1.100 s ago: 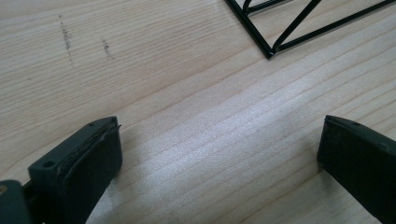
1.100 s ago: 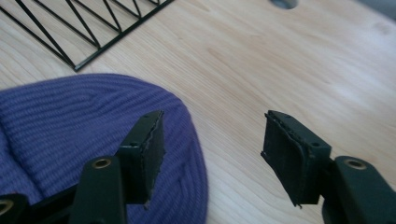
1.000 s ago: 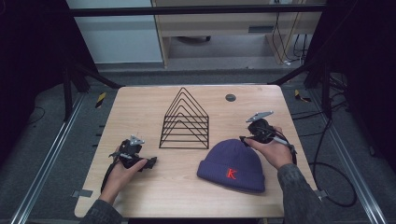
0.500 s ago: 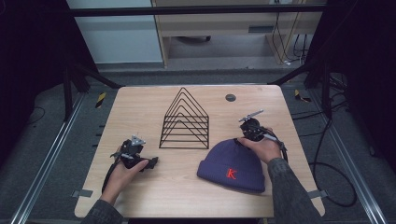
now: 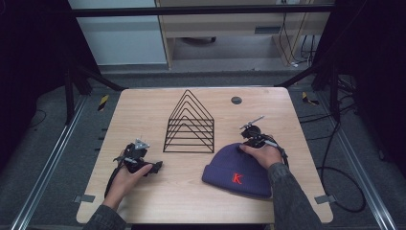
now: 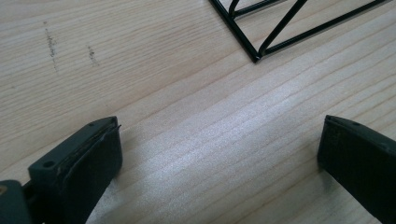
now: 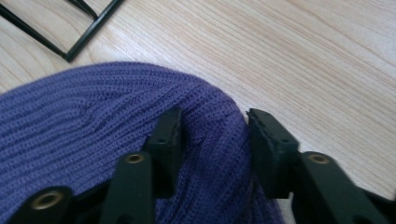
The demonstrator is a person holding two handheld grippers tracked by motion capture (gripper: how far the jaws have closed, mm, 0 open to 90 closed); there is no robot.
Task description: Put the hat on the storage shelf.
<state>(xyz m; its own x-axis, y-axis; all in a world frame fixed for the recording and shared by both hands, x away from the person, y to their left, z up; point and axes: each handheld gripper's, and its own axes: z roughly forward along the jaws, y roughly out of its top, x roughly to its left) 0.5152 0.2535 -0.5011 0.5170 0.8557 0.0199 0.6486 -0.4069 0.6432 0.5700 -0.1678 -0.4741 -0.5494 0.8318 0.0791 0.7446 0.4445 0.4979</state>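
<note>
The purple beanie [image 5: 237, 168] lies on the table [image 5: 143, 108] at its near right, just in front of the black wire rack [image 5: 189, 123]. The right gripper [image 7: 212, 130] is tipped down onto the hat's top edge, forearm reaching in from below — its jaws have just been closing and now pinch a fold of the knit between them. The left gripper [image 6: 219, 144] rests low over bare wood at the near left, jaws spread wide, holding nothing.

Wooden table [image 5: 158, 191], grey floor [image 5: 43, 143], dim room
</note>
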